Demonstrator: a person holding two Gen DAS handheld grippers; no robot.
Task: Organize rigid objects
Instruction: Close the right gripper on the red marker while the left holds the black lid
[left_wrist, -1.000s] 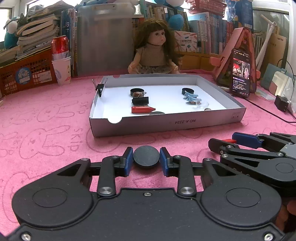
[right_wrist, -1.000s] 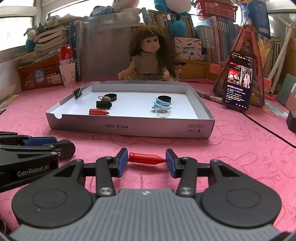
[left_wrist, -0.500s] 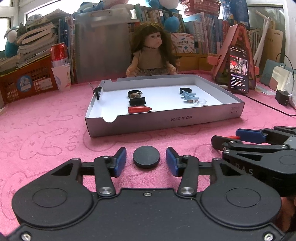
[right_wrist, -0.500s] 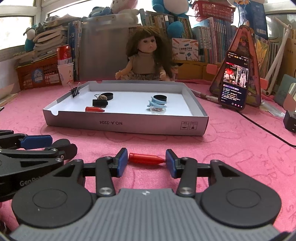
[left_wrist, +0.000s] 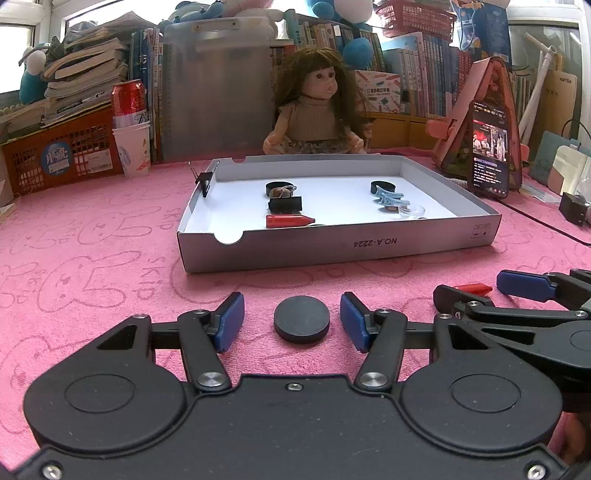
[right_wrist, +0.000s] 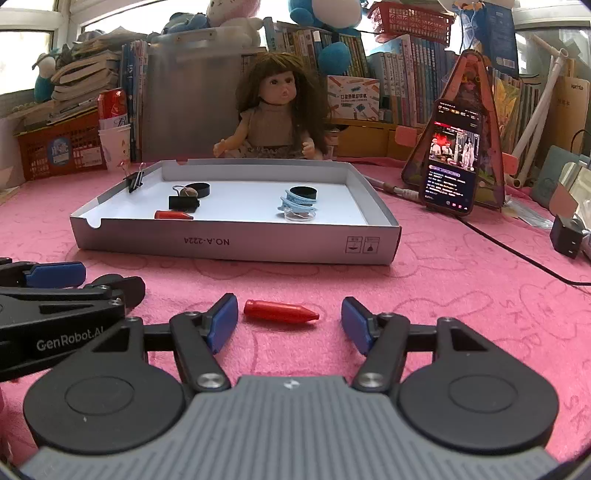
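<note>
A: How are the left tongs (left_wrist: 291, 320) and right tongs (right_wrist: 289, 322) seen?

B: Both are opening, nothing gripped; the black disc (left_wrist: 301, 319) and red crayon (right_wrist: 280, 312) are left on the desk (left_wrist: 92, 258), outside the box lid (left_wrist: 332, 245).

A: The risk?

B: Either could be nudged aside if the fingertips are dragged.

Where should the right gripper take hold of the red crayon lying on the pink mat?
The red crayon lies crosswise between the opening jaws of the right gripper, untouched. I would turn the gripper and close across the thick blunt half, from above: the other end tapers to a point and could slip.
</note>
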